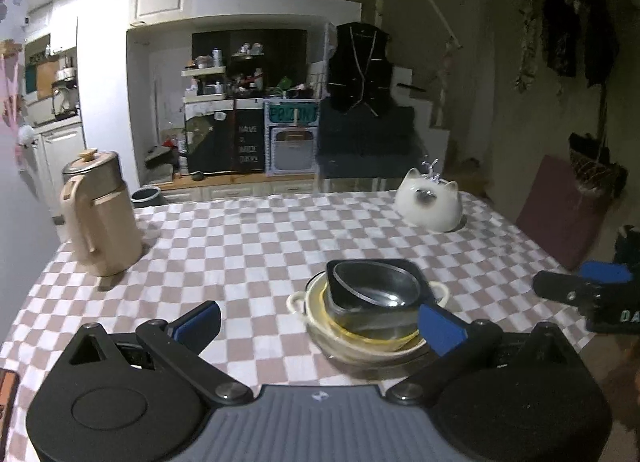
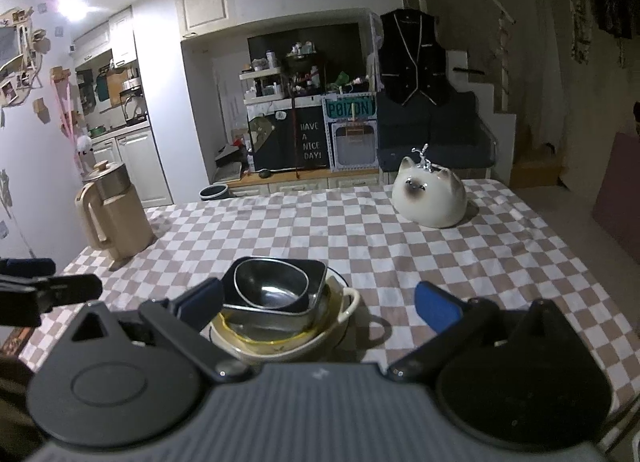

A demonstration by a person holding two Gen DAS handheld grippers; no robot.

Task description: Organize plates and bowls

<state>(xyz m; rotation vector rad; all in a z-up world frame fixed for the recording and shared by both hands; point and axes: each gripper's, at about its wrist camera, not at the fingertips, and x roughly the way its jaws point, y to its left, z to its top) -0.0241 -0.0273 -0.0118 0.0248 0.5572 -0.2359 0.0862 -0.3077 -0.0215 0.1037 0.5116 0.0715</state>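
Now both grippers stand open and empty: left gripper (image 1: 320,318), right gripper (image 2: 320,302). Your stack (image 1: 366,310) sits on the table (image 1: 240,238), steel bowl (image 1: 376,284) tilted on top. Back both off toward 6 o'clock without clipping the rim.

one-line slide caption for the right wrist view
Open right gripper behind nested dark bowls in a cream handled dish on checked tablecloth.

Tilted steel bowl (image 2: 276,286) in black dish (image 2: 312,274), nested in cream handled bowl (image 2: 344,306)
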